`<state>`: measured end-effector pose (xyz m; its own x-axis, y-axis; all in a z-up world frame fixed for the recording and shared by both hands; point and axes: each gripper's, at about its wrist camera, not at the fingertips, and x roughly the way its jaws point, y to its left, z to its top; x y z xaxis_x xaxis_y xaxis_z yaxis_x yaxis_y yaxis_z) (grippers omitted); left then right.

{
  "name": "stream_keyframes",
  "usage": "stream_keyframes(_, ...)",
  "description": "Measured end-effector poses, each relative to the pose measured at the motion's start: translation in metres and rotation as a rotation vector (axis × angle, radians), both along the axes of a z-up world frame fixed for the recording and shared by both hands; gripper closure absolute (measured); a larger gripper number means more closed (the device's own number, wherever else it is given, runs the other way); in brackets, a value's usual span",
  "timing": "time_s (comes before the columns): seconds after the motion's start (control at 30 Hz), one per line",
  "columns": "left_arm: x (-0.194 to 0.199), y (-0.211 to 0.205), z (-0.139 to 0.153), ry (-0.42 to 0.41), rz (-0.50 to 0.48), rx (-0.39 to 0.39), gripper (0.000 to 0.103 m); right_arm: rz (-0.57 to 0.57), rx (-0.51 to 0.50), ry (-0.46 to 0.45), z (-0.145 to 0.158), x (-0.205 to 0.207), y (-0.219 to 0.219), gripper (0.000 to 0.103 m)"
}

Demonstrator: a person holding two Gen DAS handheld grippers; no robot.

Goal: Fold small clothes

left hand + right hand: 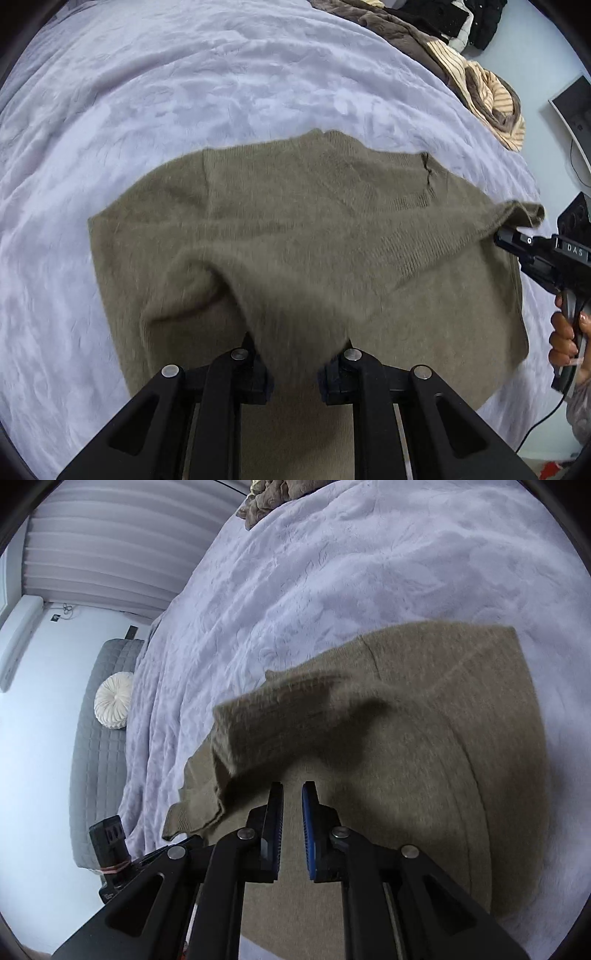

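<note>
An olive knitted sweater [295, 221] lies spread on the lavender bed cover [147, 92]. My left gripper [295, 354] is shut on a bunched fold of its near part, which rises up between the fingers. At the right edge of the left wrist view, my right gripper [502, 234] has a sleeve end [524, 214] lifted at its tip. In the right wrist view, the right gripper [291, 790] has its jaws almost together. The raised sleeve [266, 731] runs up and left from their tips over the sweater [424, 775].
A heap of brown and striped clothes [480, 85] and dark clothes [461, 18] sits at the bed's far corner. A hand [565, 332] holds the right gripper's handle. Beside the bed stands a grey quilted bench [96, 757] with a round white cushion [114, 701].
</note>
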<state>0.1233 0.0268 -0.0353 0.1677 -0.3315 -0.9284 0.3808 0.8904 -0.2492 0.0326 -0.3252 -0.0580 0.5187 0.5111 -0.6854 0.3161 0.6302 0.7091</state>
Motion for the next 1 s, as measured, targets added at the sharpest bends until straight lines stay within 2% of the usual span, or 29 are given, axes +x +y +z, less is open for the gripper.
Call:
stream_keyframes(0.13,0.033,0.002,-0.003,-0.022,0.13,0.0,0.085,-0.052,-0.048,0.024,-0.005,0.023,-0.011,0.091)
stream_keyframes(0.27,0.048,0.011,0.001,-0.087,0.184,0.096,0.085,-0.146,-0.057,0.035,-0.004,0.027,-0.034,0.091)
stream_keyframes(0.37,0.046,0.021,0.012,-0.105,0.189,0.088,0.085,-0.193,-0.047,0.042,0.001,0.019,-0.048,0.091)
stream_keyframes(0.47,0.032,0.021,0.018,-0.132,0.148,0.096,0.085,-0.136,-0.076,0.019,0.012,0.009,-0.039,0.09)
stream_keyframes(0.57,0.024,0.017,0.001,-0.094,0.126,0.132,0.085,-0.056,-0.153,0.042,0.009,0.007,-0.02,0.09)
stream_keyframes(0.67,0.013,0.025,-0.02,-0.07,0.134,0.15,0.085,-0.039,-0.233,0.087,-0.006,-0.001,-0.017,0.093)
stream_keyframes(0.83,-0.011,0.046,-0.011,-0.078,0.096,0.171,0.085,-0.152,-0.136,0.076,-0.011,-0.034,-0.05,0.093)
stream_keyframes(0.93,-0.028,0.06,-0.004,-0.056,0.092,0.175,0.085,-0.155,-0.132,0.085,-0.002,-0.05,-0.056,0.092)
stream_keyframes(1.0,-0.04,0.068,0.0,-0.056,0.102,0.212,0.085,-0.136,-0.147,0.089,0.006,-0.062,-0.051,0.083)
